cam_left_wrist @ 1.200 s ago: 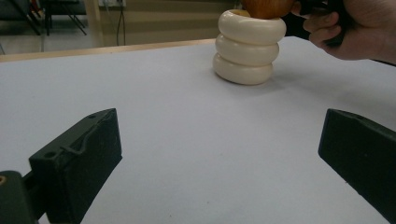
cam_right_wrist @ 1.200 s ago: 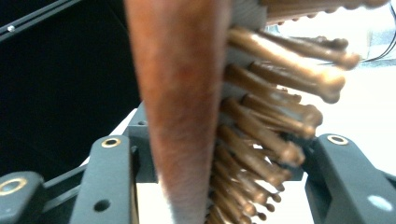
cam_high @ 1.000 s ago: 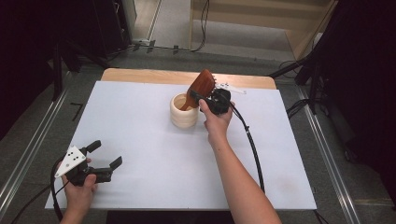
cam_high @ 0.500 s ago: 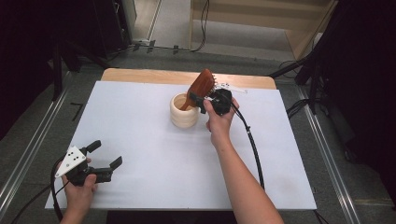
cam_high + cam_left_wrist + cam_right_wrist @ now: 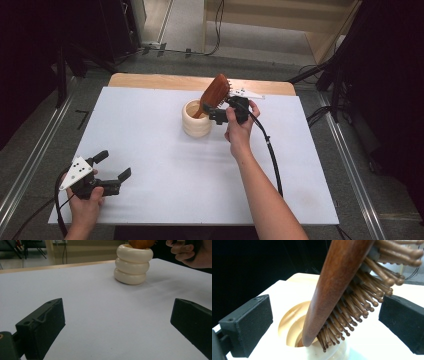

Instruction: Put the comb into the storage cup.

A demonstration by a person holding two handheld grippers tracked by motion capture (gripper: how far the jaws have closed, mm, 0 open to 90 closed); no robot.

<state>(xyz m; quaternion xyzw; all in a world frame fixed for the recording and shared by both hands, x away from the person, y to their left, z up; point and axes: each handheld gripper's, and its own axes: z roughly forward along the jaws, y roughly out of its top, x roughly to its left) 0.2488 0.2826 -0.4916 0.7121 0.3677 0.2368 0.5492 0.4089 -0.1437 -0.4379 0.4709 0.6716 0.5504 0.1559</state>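
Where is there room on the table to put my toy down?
Lots of room: the white table top is bare between the left gripper and the cream cup, and along its right edge. It is crowded at the cup, where the hairbrush leans beside the right gripper.

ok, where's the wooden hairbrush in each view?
High view: hairbrush top centre, leaning out of the cream ribbed cup.
Left gripper view: brown head at the top edge, above the cup.
Right gripper view: centre, between open jaws.
Shared landmark: the cup.
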